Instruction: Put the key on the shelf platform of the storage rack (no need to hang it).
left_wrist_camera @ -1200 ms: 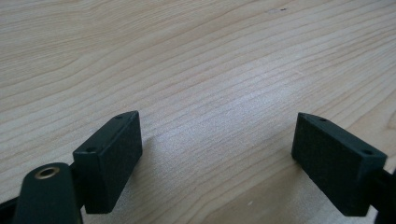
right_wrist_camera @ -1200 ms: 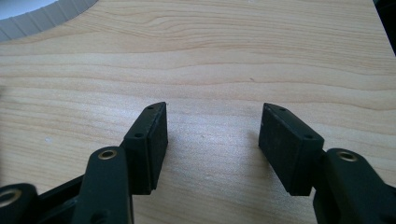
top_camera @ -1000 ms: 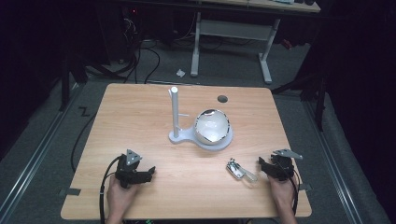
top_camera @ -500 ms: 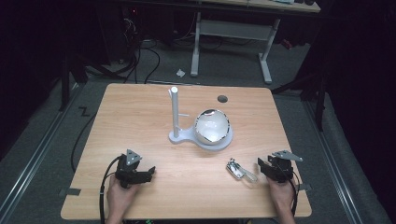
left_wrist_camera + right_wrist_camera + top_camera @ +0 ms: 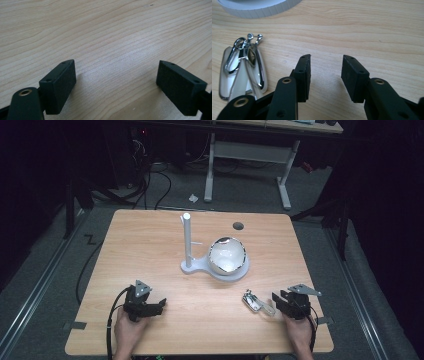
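Keyring: the keyring [image 5: 240, 67] with its silver clip is lying flat on the table [image 5: 150, 250], just beside my right claw [image 5: 325, 75], untouched.
Right claw: I am holding it low, jaws partly spread, pinching nothing.
Left claw: my left claw [image 5: 116, 82] is resting spread wide over bare wood, well apart.
Bowl: a shiny bowl [image 5: 227, 255] is sitting on the white stand [image 5: 200, 266]; I cannot tell its contents.
Post: the stand's upright post [image 5: 187, 240] is rising beside the bowl.
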A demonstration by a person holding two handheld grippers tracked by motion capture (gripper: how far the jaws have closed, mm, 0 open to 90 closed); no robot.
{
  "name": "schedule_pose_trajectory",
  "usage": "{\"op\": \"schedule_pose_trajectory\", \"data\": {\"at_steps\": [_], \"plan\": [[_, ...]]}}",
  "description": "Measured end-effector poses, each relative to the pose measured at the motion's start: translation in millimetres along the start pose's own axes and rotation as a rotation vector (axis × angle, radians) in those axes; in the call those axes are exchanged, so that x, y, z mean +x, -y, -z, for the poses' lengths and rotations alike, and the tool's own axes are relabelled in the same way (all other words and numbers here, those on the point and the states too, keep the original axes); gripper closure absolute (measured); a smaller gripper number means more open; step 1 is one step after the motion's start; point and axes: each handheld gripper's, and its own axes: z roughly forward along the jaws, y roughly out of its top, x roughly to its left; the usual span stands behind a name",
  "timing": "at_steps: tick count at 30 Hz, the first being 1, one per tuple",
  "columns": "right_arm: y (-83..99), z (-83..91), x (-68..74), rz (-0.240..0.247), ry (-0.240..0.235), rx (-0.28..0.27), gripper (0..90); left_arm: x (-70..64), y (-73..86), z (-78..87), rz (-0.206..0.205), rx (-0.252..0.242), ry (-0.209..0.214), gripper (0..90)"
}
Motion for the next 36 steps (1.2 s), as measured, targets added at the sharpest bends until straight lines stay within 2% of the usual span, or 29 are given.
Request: {"op": "schedule_pose_trajectory", "data": {"at_steps": [12,26,32,36], "plan": [[-2.6,9.2,10.3,0.006,-0.080,-0.027,62.8,0.0,0.0,0.0,-0.001,0.000,-0.001,16.6],[-13.4,15.1,35.1,0.087,-0.156,-0.048,62.9,0.0,0.0,0.0,0.000,0.000,-0.001,16.6],[-18.5,12.7,45.4,0.118,-0.180,-0.030,62.7,0.0,0.0,0.0,-0.001,0.000,-0.001,16.6],[-20.6,7.9,52.2,0.156,-0.188,0.000,61.8,0.0,0.0,0.0,0.000,0.000,-0.001,16.6]]}}
